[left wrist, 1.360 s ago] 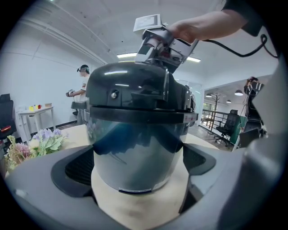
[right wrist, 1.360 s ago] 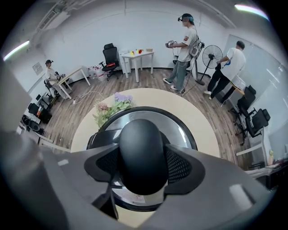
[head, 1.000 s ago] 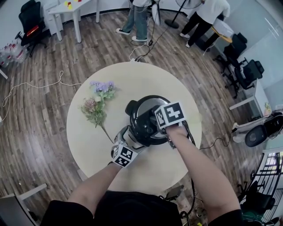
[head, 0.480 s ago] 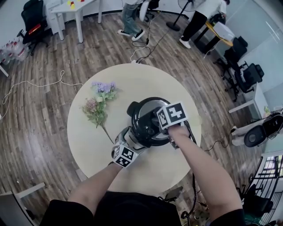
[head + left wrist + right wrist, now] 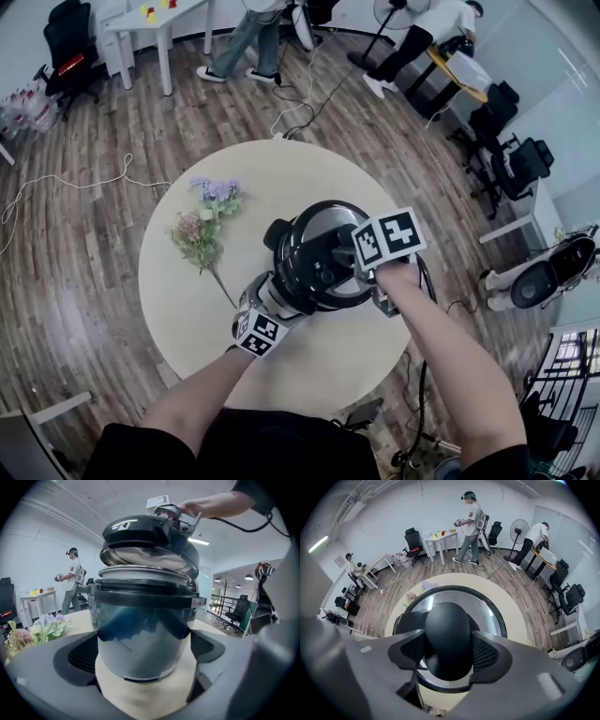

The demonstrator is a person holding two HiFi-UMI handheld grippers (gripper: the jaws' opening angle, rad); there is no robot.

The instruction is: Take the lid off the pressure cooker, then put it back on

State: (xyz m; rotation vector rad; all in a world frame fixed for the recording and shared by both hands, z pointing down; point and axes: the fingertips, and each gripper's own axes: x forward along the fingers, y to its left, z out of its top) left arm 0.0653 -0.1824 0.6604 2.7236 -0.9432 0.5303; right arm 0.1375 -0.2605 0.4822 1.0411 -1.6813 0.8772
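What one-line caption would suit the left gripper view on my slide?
Left gripper clamps the pot while the right gripper holds the lid tilted above it.

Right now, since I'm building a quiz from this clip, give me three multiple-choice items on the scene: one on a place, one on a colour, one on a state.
1. In the head view, where do the flowers lie on the table?
A. Left of the pressure cooker
B. Right of it
C. On top of it

2. What colour is the lid's knob?
A. Red
B. White
C. Black

3. How is the lid placed?
A. Seated on the pressure cooker
B. Held above the pressure cooker, tilted
C. Lying on the table

Key:
1 A: the stems lie at the cooker's left.
2 C: the knob clamped in the right gripper is black.
3 B: the left gripper view shows a gap under the tilted lid.
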